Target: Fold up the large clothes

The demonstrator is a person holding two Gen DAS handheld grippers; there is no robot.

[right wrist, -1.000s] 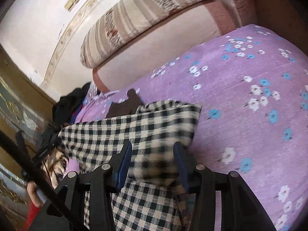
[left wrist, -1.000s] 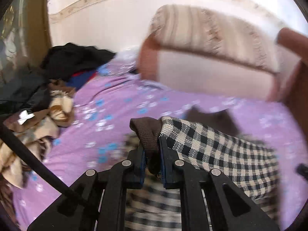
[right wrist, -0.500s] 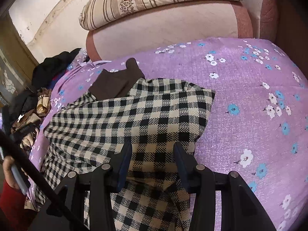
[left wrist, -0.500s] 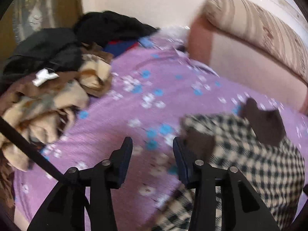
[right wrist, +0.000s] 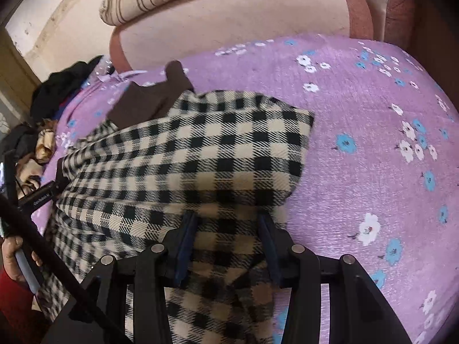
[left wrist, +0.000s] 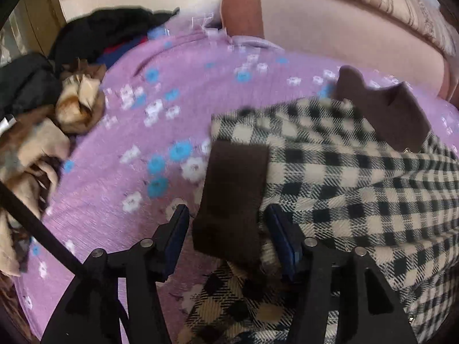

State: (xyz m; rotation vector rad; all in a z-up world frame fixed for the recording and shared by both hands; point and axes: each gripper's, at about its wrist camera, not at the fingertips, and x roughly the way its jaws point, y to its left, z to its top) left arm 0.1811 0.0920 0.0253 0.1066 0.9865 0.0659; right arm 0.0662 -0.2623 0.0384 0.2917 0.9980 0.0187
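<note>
Left wrist view shows the left gripper point(left wrist: 226, 223) with its jaws spread wide, straddling the dark brown cuff point(left wrist: 232, 189) of a black-and-cream checked coat point(left wrist: 344, 177) without pinching it. The coat lies partly folded on the purple floral bedspread point(left wrist: 129, 172), its brown collar point(left wrist: 381, 109) toward the headboard. In the right wrist view the right gripper point(right wrist: 226, 232) is likewise spread open, with a thick fold of the checked cloth bunched between the jaws and nothing clamped.

The likely trouble is the thick wool: with both grippers loose, the folded sleeve may spring back or slide off the body of the coat. If the left gripper closes only on the cuff, lifting would probably drag the sleeve out and undo the fold. A heap of other clothes point(left wrist: 37, 143) sits nearby at the bed's left edge, where a wide sweep could snag it.
</note>
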